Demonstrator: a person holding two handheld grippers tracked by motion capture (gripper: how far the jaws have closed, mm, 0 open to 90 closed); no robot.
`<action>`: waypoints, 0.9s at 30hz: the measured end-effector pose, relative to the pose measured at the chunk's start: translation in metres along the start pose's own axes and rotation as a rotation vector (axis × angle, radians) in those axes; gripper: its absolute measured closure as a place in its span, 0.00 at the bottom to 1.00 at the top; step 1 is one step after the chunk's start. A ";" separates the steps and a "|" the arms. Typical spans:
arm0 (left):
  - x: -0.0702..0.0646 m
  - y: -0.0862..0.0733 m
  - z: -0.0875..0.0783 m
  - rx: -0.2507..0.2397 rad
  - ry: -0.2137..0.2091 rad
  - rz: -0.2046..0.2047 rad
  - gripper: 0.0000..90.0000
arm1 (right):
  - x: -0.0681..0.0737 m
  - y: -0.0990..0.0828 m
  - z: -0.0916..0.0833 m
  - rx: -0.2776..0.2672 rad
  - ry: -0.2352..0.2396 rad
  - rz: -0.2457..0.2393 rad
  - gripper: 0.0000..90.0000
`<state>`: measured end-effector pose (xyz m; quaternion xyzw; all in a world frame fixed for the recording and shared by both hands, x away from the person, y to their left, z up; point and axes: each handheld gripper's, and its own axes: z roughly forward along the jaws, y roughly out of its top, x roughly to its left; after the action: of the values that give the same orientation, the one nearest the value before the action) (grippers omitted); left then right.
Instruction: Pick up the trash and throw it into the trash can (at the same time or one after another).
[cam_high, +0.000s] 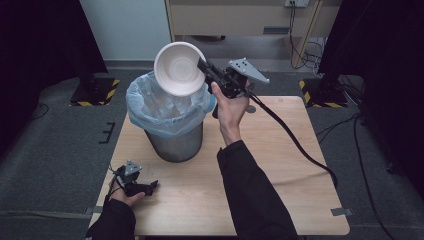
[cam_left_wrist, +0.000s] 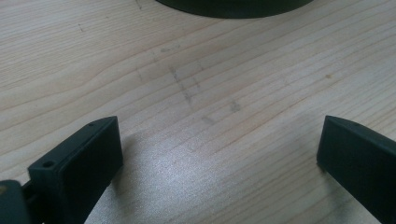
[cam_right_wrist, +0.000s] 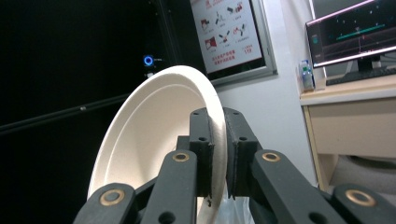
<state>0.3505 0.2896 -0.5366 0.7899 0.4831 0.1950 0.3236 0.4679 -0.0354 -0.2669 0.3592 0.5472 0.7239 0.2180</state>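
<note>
Your right gripper (cam_right_wrist: 217, 154) is covering the stretch of the white bowl's (cam_right_wrist: 149, 140) rim that its pads are clamping, and the bottom edge of the right gripper view is cutting off the bowl's lower part. The bowl itself is hiding part of the bin's (cam_high: 175, 142) mouth and blue liner (cam_high: 150, 107) near the table's (cam_high: 280, 200) far edge. In the left gripper view, the top edge is cropping the bin's dark base (cam_left_wrist: 233, 7).

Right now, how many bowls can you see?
1: a white paper bowl pinched at its rim by the right gripper, tilted above the bag-lined metal bin. Others may lie hidden inside the bin.
</note>
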 end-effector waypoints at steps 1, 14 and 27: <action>0.000 0.000 0.000 0.000 0.000 0.000 0.00 | 0.001 -0.006 0.004 0.009 -0.005 -0.005 0.93; 0.000 0.000 0.000 0.000 0.000 0.001 0.00 | -0.010 -0.013 -0.010 0.063 0.017 -0.052 0.58; 0.000 0.000 0.000 0.002 0.000 0.001 0.00 | -0.055 -0.028 -0.097 0.217 -0.067 -0.118 0.35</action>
<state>0.3504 0.2897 -0.5365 0.7906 0.4827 0.1947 0.3226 0.4277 -0.1272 -0.3226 0.3721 0.6349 0.6338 0.2382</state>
